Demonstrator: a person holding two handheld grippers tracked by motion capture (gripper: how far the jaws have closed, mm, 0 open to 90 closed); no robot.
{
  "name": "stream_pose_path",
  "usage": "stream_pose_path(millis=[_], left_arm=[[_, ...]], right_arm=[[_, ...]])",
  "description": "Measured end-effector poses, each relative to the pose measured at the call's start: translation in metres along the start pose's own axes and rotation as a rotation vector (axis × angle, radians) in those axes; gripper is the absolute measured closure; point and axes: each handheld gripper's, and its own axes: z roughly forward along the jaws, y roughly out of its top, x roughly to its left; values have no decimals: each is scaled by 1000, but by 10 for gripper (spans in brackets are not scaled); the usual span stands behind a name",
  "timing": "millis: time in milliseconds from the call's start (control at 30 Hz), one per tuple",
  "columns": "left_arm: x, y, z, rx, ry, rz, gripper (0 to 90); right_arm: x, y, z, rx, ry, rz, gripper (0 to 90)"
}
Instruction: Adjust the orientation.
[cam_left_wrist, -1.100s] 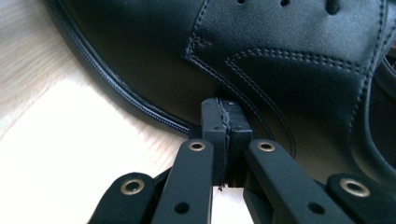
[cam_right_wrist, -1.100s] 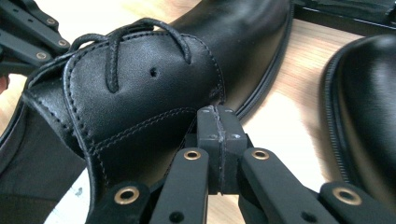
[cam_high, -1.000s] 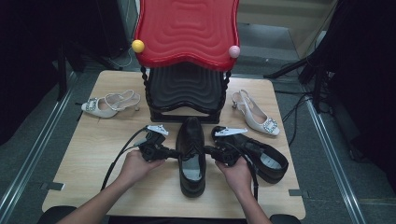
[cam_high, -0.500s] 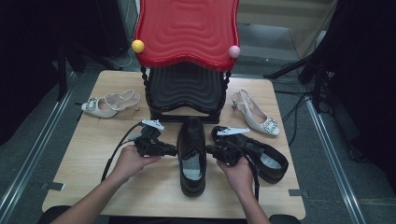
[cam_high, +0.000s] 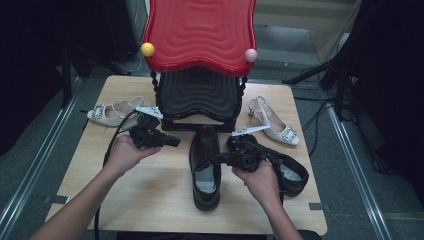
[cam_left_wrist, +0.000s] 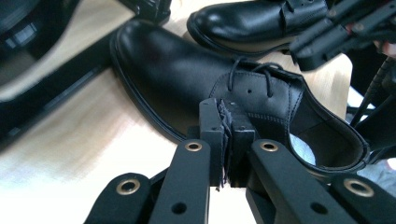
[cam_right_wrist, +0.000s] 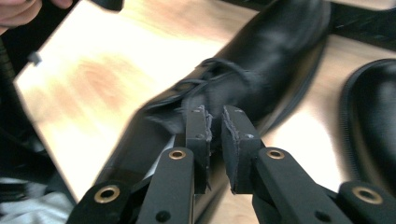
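On the left, our left gripper (cam_high: 172, 142) hovers off the tabletop (cam_high: 150, 195) with its jaws clenched on nothing, aimed at the black lace-up shoe (cam_high: 205, 165) lying near the middle of the tabletop, toe toward the far edge. Its leather looks stiff, smooth and likely slippery, with some weight; the collar edge or laces offer the surest hold. On the right, our right gripper (cam_high: 220, 158) sits at the shoe's laces (cam_right_wrist: 219, 70), jaws nearly closed; we cannot tell whether they pinch anything.
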Motion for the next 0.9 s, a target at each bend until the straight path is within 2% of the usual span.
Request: stream_pose_path(millis=[100,233,367,400,533,600,633,733,900], left_arm=[[-4,10,-7,-5,2,19,890],[-8,22,-18,-20,-10,31,896],[-11,34,-27,-22,-10,39,896],[-11,38,-29,-21,-11,40,897],[-14,51,-34,7,22,58,874],[-14,55,-36,-9,4,56,878],[-15,57,-37,-7,7,60,879],[-14,65,-39,-9,14,73,882],[-13,79,-47,-16,7,85,900]], right_arm=[[6,1,2,22,20,18,783],[14,2,4,31,17,47,739],[22,3,-5,37,52,67,730],[25,4,-6,53,59,73,723],[33,6,-2,74,62,44,709],[34,4,4,90,67,51,710],[34,3,6,98,84,60,710],[38,-1,14,123,96,58,686],[41,0,22,138,75,46,644]])
